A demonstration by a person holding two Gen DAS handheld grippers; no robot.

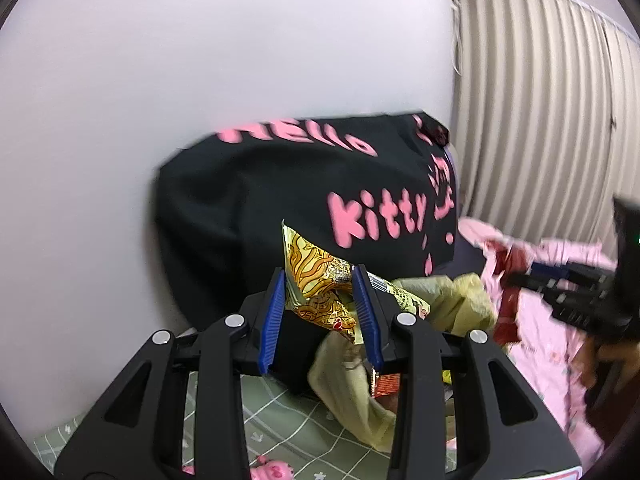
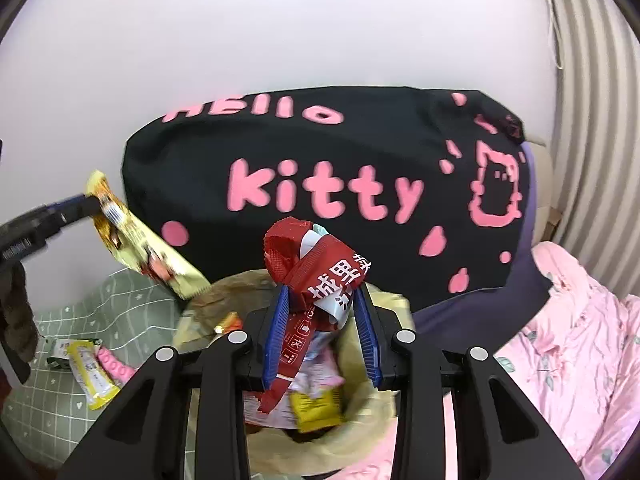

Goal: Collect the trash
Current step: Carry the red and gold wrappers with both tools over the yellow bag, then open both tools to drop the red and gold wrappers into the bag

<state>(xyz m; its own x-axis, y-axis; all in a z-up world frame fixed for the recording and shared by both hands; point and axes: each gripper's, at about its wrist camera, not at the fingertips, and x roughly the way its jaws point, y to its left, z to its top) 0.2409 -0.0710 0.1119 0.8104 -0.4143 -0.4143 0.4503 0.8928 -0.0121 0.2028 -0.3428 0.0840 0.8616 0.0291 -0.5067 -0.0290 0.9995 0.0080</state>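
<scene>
A: In the left wrist view we see our left gripper [image 1: 320, 296] closed narrow on a yellow snack wrapper [image 1: 316, 284], its blue pads [image 1: 273, 320] pressing the crumpled foil from both sides. The wrapper sticks up in front of the black Hello Kitty cushion [image 1: 280, 184], which leans on the white wall [image 1: 200, 60].

B: And the bag? We make out the pale yellow trash bag [image 1: 348, 384] just below the cushion, under and to the right of the gripper, lying on the green checked sheet [image 1: 272, 412]. To the right of the cushion our right gripper [image 1: 516, 276] holds a red wrapper [image 1: 508, 292] over the pink quilt [image 1: 548, 344]; that side is blurred.

A: In the right wrist view the right gripper [image 2: 322, 308] is clamped on the red wrapper [image 2: 316, 272], white characters on it, directly in front of the cushion [image 2: 320, 152]. The trash bag [image 2: 376, 400] gapes open beneath, below the cushion, with a yellow packet [image 2: 314, 412] and other wrappers inside.

B: Left of the cushion we see the left gripper [image 2: 86, 202] pinching the yellow snack wrapper [image 2: 140, 248], which hangs slanting toward the bag's rim. Lower left of the cushion, a yellow sachet [image 2: 90, 372] and a pink packet [image 2: 114, 364] lie on the green sheet [image 2: 132, 304]. The pink quilt [image 2: 580, 340] lies to the cushion's lower right.
</scene>
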